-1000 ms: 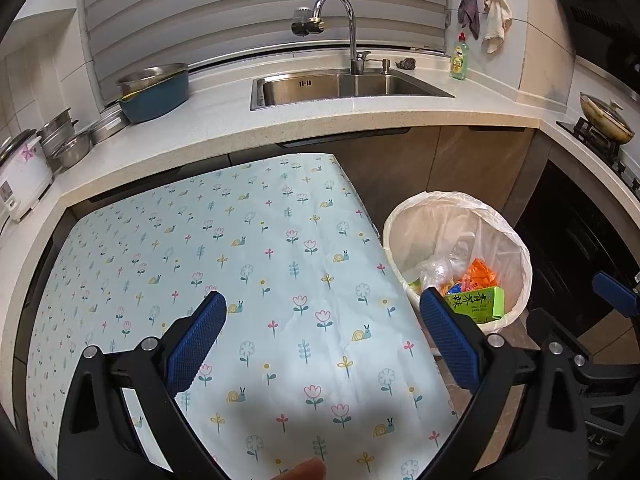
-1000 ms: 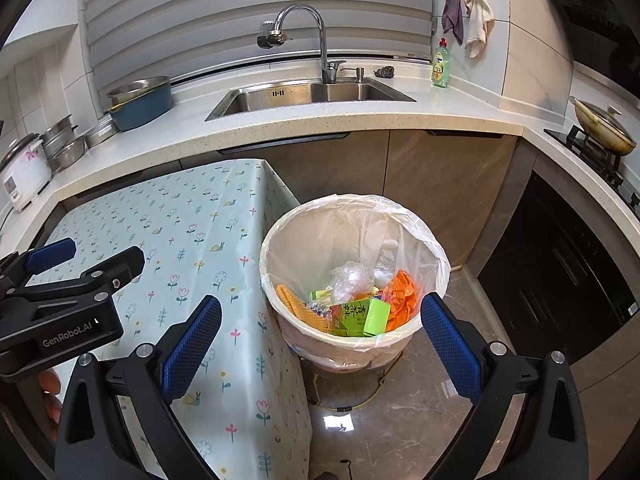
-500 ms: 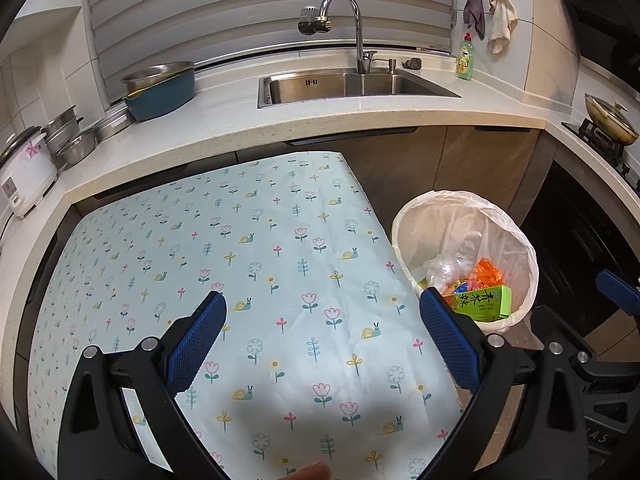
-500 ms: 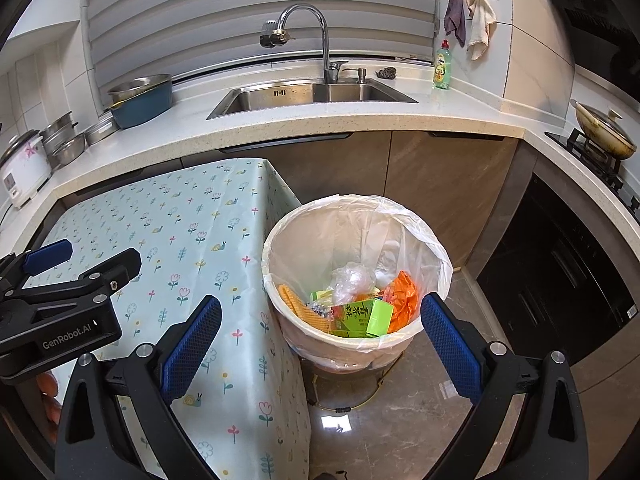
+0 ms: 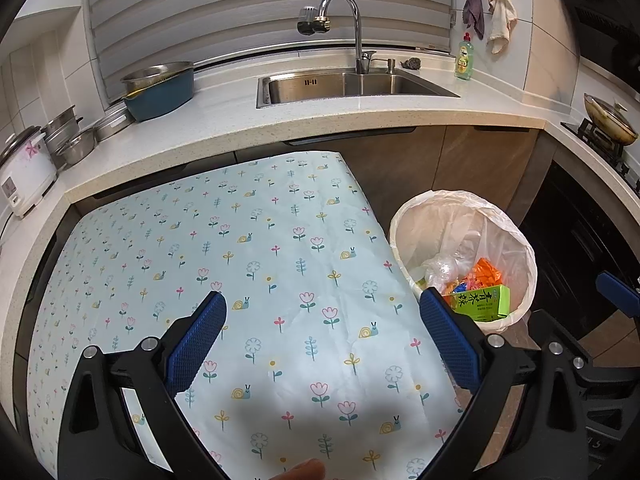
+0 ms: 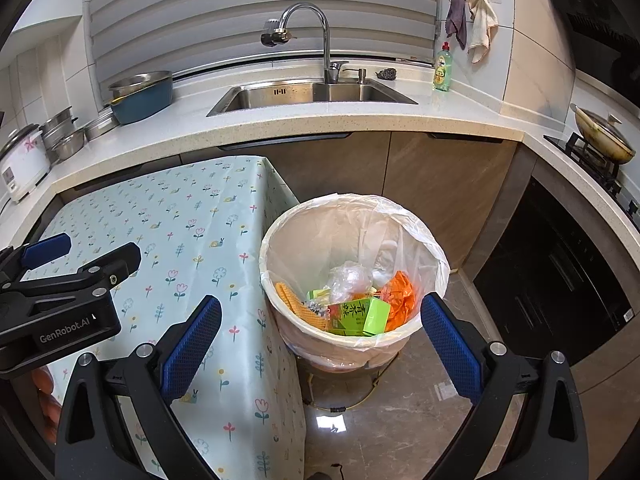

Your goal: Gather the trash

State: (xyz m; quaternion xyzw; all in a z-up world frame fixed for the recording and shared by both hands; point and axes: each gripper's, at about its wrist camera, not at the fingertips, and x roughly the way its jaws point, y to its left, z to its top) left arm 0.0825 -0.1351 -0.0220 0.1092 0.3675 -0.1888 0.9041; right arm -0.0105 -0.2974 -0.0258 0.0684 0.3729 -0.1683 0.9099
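Observation:
A round trash bin [image 6: 430, 246] lined with a white bag stands on the floor right of the table; it also shows in the left wrist view [image 5: 524, 248]. Inside lie a green carton [image 6: 360, 316], an orange wrapper [image 6: 402, 298], a clear plastic bag [image 6: 348, 276] and a yellow waffle piece [image 6: 298, 306]. My left gripper [image 5: 322, 338] is open and empty above the flowered tablecloth [image 5: 240, 248]. My right gripper [image 6: 320, 338] is open and empty, above the near side of the bin. The left gripper also shows in the right wrist view [image 6: 64, 280].
A counter with a steel sink [image 6: 312, 94] and tap runs behind. Pots and a blue basin [image 5: 160, 88] and a rice cooker [image 5: 24, 164] stand on the left. A soap bottle [image 6: 442, 68] and a pan on the stove [image 6: 604, 136] are on the right. Dark oven front [image 6: 560, 272] at right.
Both grippers have shifted slightly back and left, so the scene slid a little right in the views. Both stayed open and empty. The bin's contents have not moved.

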